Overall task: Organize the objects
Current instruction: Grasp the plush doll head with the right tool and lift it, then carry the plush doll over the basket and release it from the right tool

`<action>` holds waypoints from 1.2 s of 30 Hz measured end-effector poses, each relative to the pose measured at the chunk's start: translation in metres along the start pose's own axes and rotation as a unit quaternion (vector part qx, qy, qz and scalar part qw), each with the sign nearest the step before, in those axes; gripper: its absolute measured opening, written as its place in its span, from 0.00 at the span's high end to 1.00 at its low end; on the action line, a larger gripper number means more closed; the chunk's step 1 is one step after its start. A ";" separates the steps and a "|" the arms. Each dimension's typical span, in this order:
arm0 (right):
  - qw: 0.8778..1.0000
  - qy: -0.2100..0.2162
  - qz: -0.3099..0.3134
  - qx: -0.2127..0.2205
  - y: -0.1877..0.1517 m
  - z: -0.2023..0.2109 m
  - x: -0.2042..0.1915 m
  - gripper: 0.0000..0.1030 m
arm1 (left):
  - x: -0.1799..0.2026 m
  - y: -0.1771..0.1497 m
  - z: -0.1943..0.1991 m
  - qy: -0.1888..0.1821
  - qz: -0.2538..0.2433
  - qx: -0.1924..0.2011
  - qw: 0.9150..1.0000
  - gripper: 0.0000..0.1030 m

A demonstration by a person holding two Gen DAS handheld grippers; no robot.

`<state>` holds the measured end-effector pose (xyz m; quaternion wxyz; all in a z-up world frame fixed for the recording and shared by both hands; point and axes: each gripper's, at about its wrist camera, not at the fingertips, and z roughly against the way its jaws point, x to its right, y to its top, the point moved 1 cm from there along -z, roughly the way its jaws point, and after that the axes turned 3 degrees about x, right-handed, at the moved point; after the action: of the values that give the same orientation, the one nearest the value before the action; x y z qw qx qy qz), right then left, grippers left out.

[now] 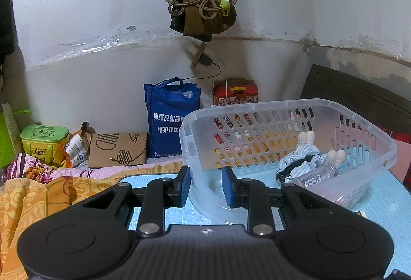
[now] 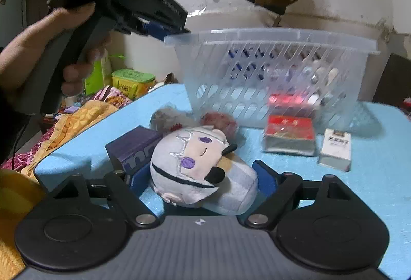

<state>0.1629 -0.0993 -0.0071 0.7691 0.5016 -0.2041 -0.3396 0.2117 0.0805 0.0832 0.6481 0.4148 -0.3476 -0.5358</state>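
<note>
Left wrist view: the left gripper (image 1: 206,184) clamps its blue pads on the near rim of a clear plastic basket (image 1: 364,125), which stands on a light blue tabletop (image 1: 385,197). Inside the basket lie a striped cloth (image 1: 299,157) and a plastic bottle (image 1: 317,174).

Right wrist view: the right gripper (image 2: 203,178) has its jaws spread around a grey plush toy (image 2: 197,164) lying on the tabletop; whether the pads press on it cannot be told. A purple box (image 2: 133,148) sits just beside the toy. A red packet (image 2: 289,134) and a white cigarette pack (image 2: 335,150) lie in front of the basket. A person's hand (image 2: 46,53) holds the left gripper at the basket rim.
</note>
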 end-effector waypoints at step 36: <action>0.989 -0.058 -0.032 0.132 0.128 0.059 0.067 0.17 | 0.001 -0.002 0.002 0.000 0.001 -0.002 1.000 0.70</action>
<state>0.2107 -0.1515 0.1322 0.6717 0.5847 -0.2751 -0.3622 0.2097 0.0794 0.0823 0.6496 0.4131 -0.3472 -0.5355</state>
